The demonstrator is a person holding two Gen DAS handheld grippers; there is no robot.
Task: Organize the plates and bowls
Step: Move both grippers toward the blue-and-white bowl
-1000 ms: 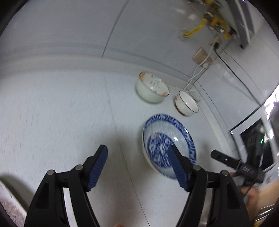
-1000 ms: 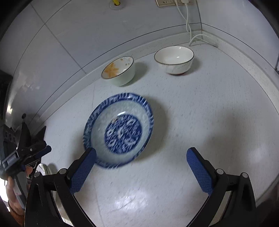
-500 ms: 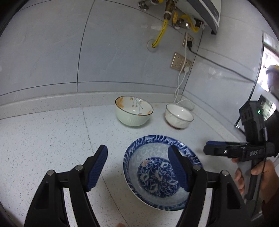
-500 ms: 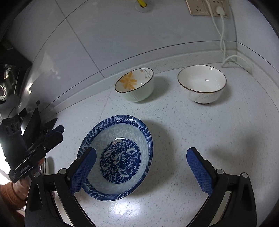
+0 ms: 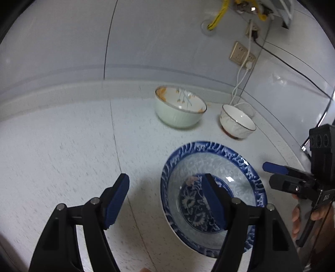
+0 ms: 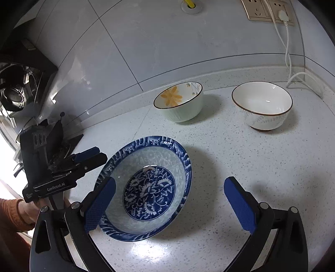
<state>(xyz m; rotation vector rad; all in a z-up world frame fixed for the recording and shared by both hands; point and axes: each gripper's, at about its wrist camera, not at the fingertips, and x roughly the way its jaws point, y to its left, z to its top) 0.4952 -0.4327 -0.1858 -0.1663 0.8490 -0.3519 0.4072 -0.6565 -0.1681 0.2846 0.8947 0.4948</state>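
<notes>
A blue-and-white patterned deep plate point(image 5: 226, 167) point(image 6: 150, 159) lies on the speckled white counter point(image 6: 251, 157). Behind it stand a pale green bowl with an orange flower inside point(image 5: 180, 110) point(image 6: 180, 102) and a white bowl with a dark rim point(image 5: 237, 125) point(image 6: 262, 106), each apart from the other. My left gripper point(image 5: 165, 198) point(image 6: 98, 155) is open, with the plate's left rim between its fingers in the view. My right gripper point(image 6: 170, 204) point(image 5: 278, 175) is open and spans the plate's right half. Neither gripper holds anything.
A tiled wall runs close behind the bowls and meets a side wall at the right corner. Wall sockets point(image 6: 270, 12) with a white cable point(image 6: 289, 52) hang near the white bowl. A yellow pipe point(image 5: 217, 14) is above. A hob with a pot point(image 6: 12, 94) sits left.
Both grippers have come down and closer to the blue plate, which now looks larger in both views. The right gripper has rolled. Jaws stay wide; the dishes have not moved.
</notes>
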